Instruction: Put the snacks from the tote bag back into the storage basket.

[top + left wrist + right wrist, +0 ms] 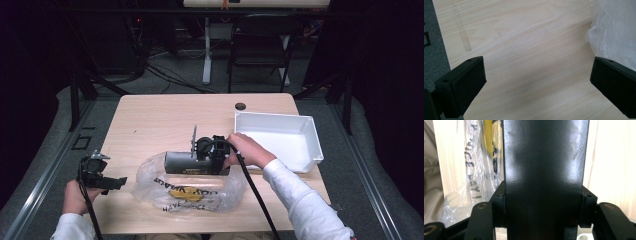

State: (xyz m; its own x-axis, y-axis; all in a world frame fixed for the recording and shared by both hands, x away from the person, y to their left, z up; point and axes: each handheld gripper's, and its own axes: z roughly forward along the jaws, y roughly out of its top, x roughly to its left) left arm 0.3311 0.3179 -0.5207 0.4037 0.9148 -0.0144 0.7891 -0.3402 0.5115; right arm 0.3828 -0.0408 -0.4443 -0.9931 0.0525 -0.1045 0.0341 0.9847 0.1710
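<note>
Nearest, at the front left of the bench [150, 115]: the left hand-held gripper [116, 183], held low in the left hand [75, 196]. Jaws spread wide, with nothing between them but bare wood, as seen in the left gripper view [537, 75]. Just to the right of this hand-held gripper, close to its right jaw but maybe not touching: the crinkly edge of a clear plastic bag [614, 30].

A little farther in, past the left hand-held gripper and to its right: the plastic bag [150, 182] lying flat on the bench, with black letters on it and a yellow thing [186, 193] inside.

Over the far part of the bag: a long dark box [180, 162], lying on its side. At the right end of the box: the right hand-held gripper [200, 156], held in the right hand [247, 150], with a black cable [252, 187] trailing back to the front edge. Jaws pressed on both sides of the dark box [546, 165], pinching it tight, as seen up close in the right gripper view [543, 210]. To the left of the box there: the bag's letters and a bit of yellow.

Farther still, just behind and to the right of the right hand-held gripper: a white tray [312, 145], close to the right hand.

Farthest, beyond the bench: a dark chair [260, 45] on the floor.
</note>
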